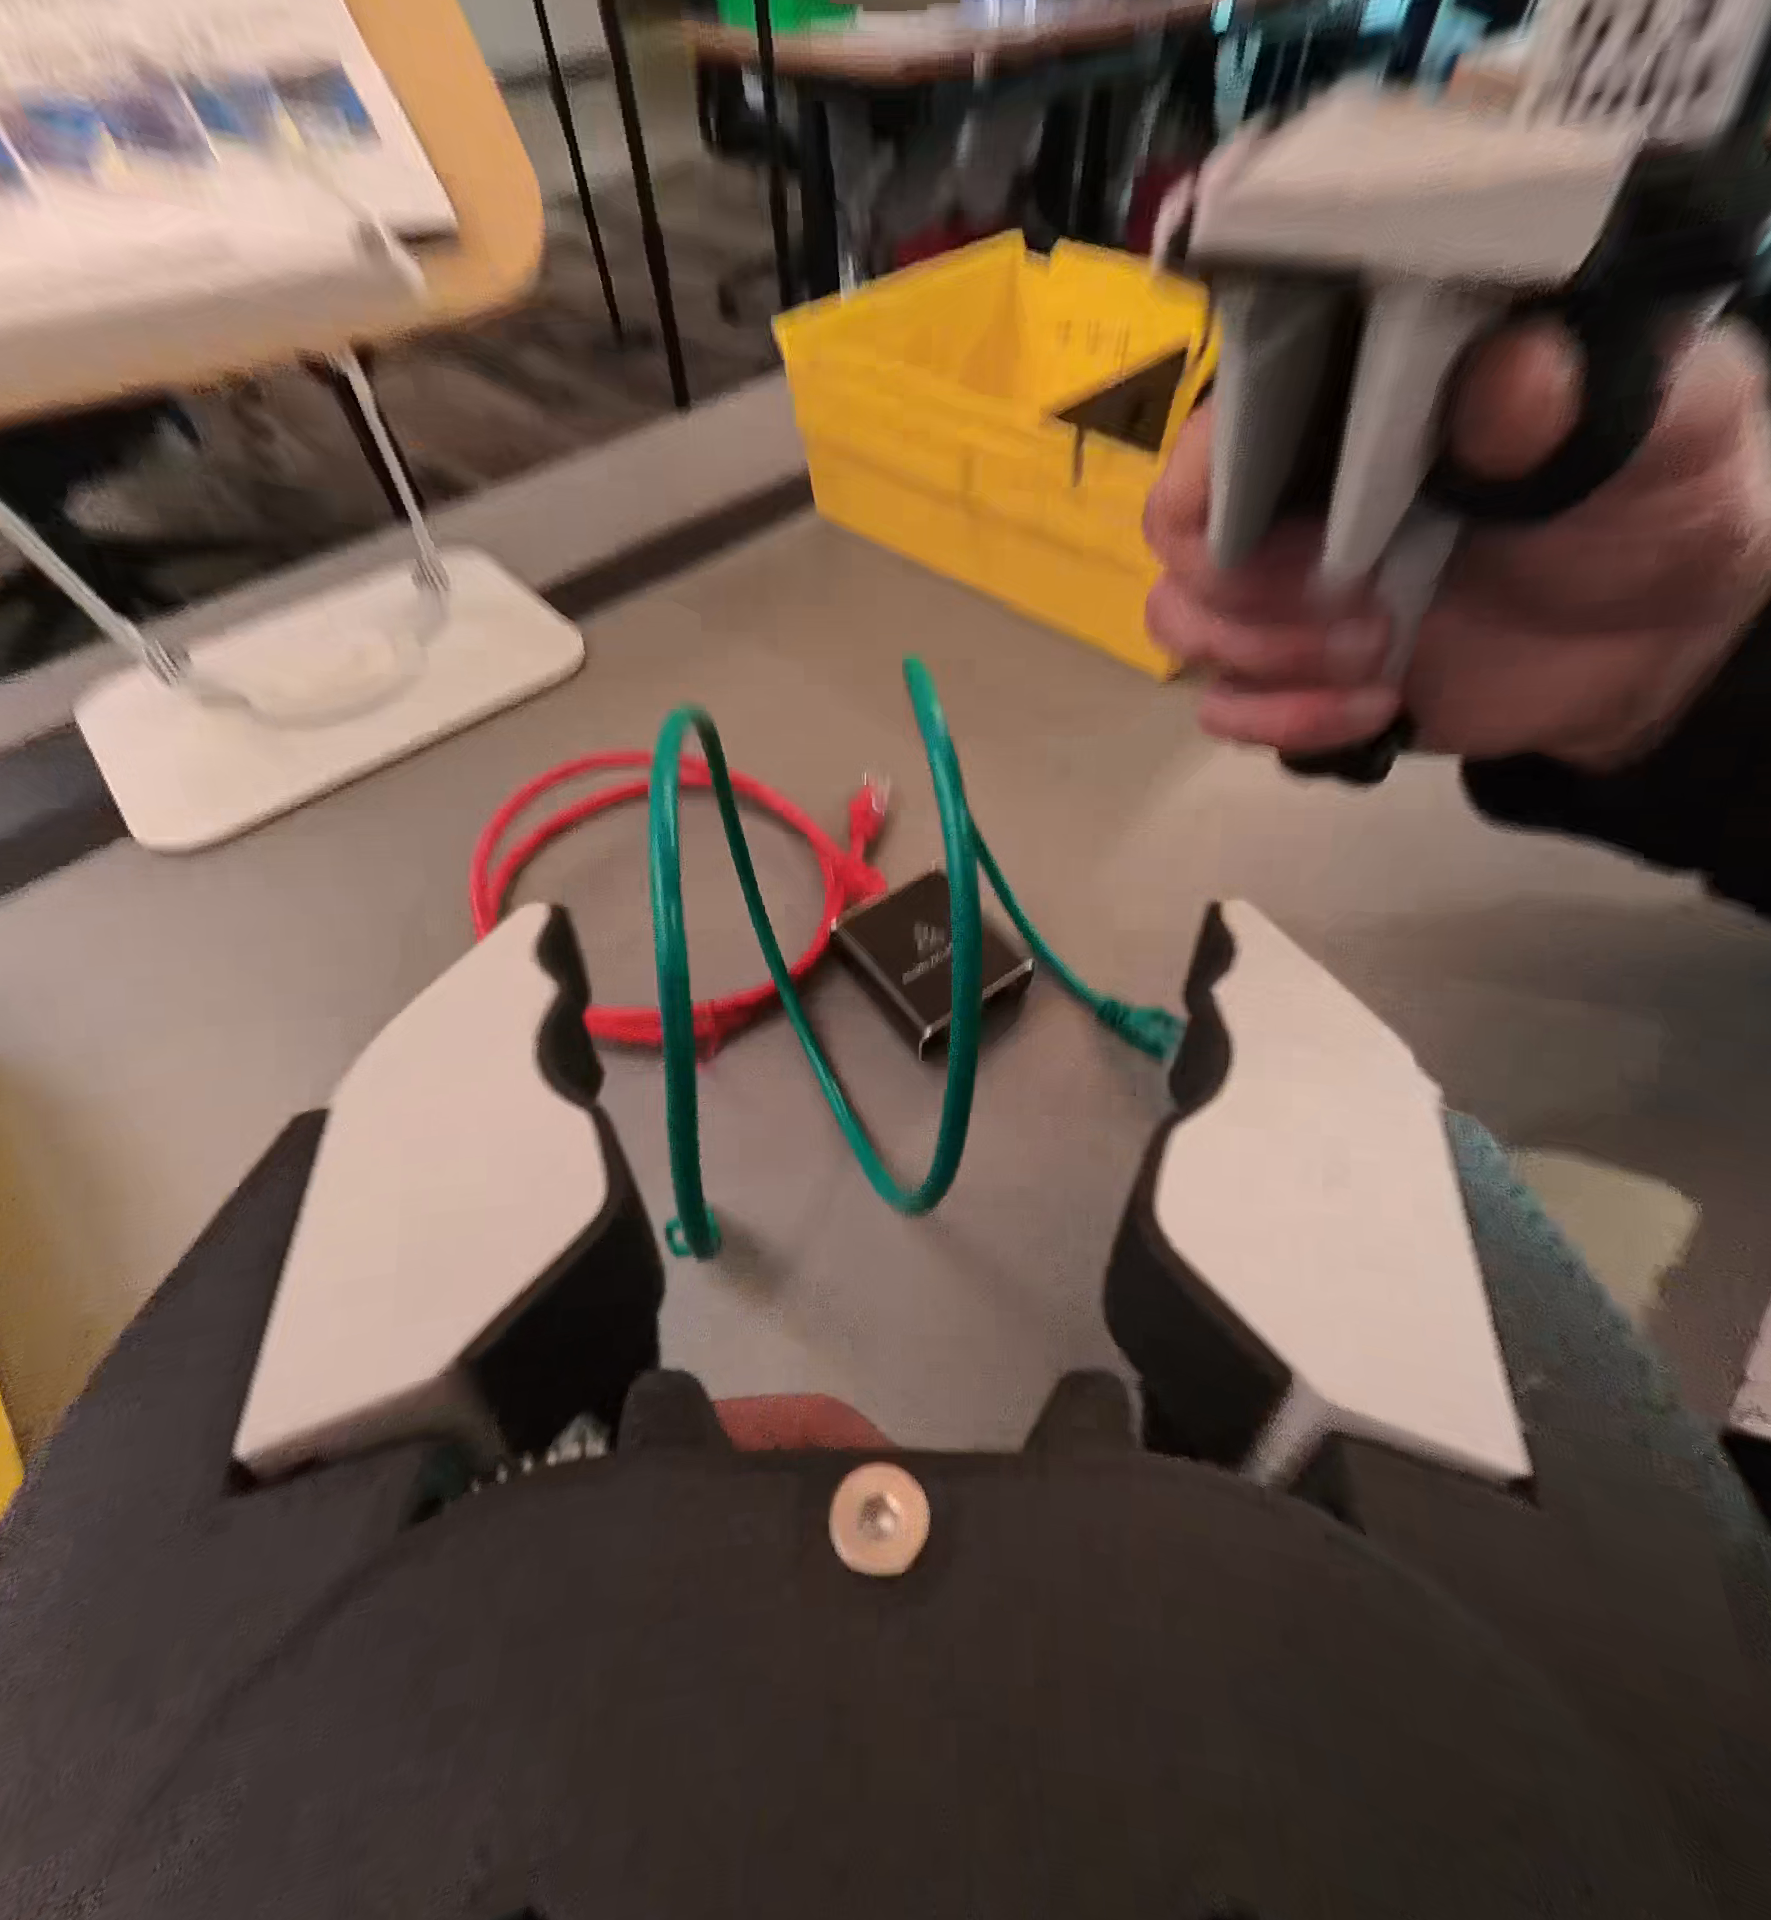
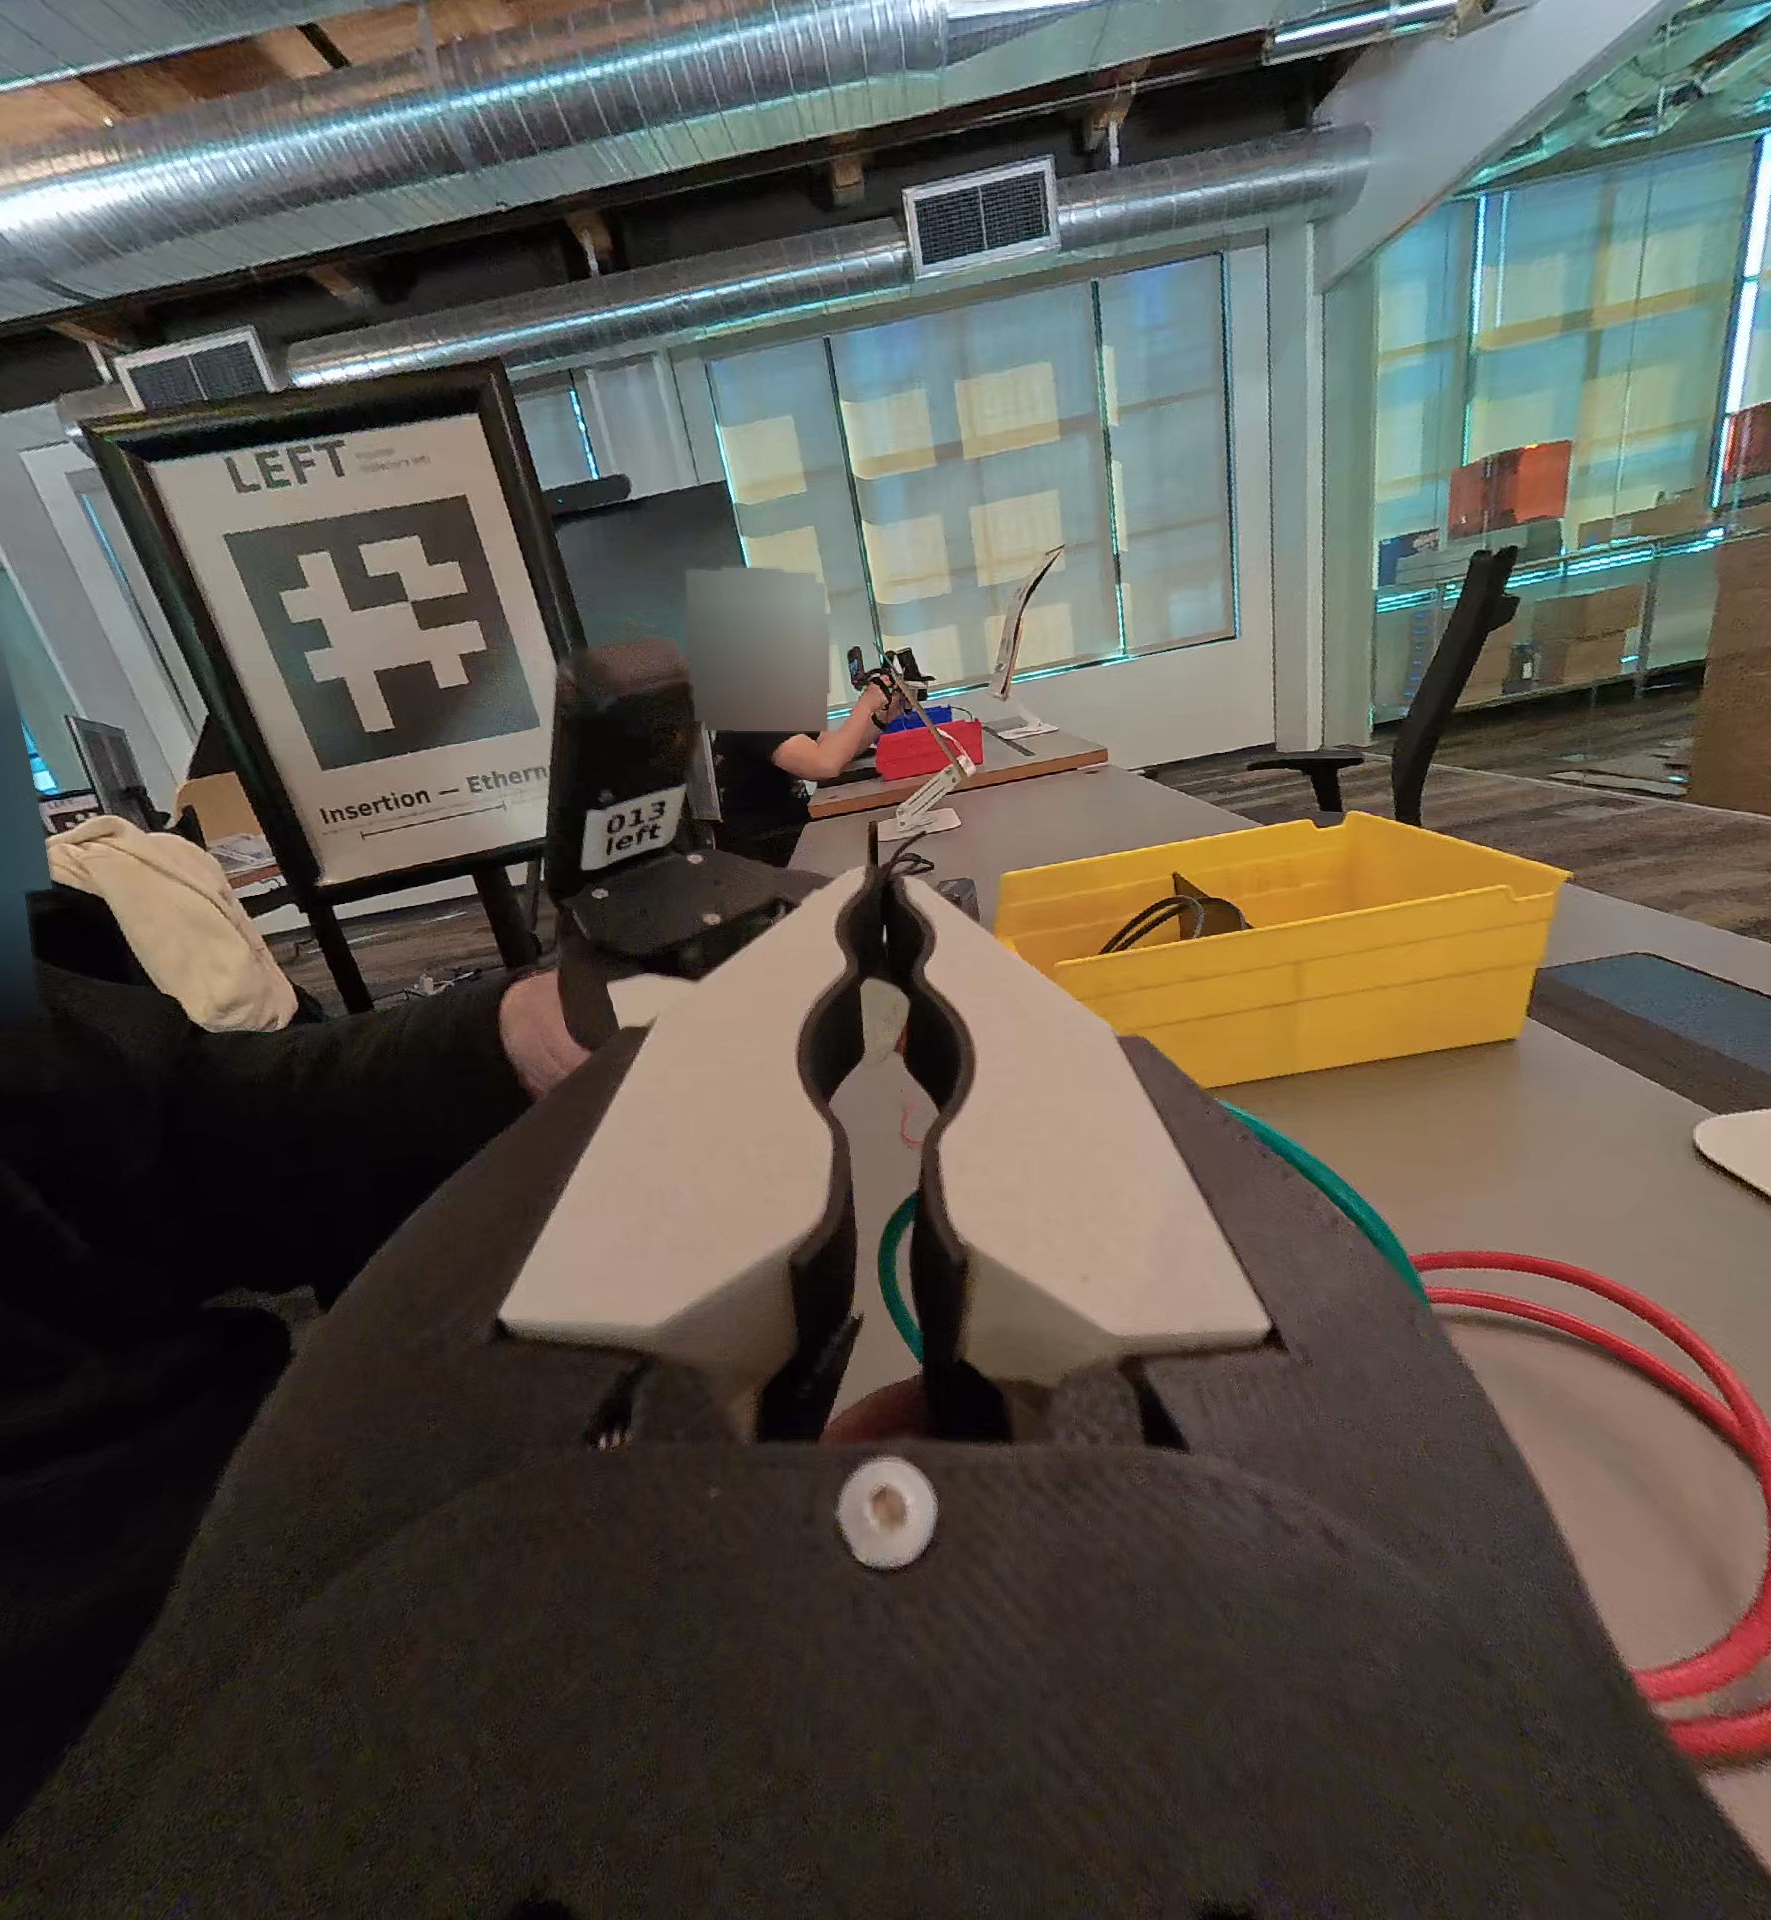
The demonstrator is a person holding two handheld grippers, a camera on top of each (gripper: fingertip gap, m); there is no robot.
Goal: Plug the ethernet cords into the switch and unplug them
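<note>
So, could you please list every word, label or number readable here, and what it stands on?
I will not quote writing; it stands on:
Framed poster: large, legible print.
White sticker on the left gripper: legible.
Switch: marking too blurred.
Tilted board: blurred.

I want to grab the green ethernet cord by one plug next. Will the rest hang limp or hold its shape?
The green ethernet cord probably keeps its coil: its loops stand up off the table unsupported. It looks thin and light, so the springy loops may trail along and nudge the small black switch they arch over.

Green cord (image 1: 819,1049), red cord (image 1: 590,831), yellow bin (image 1: 964,457)
</note>
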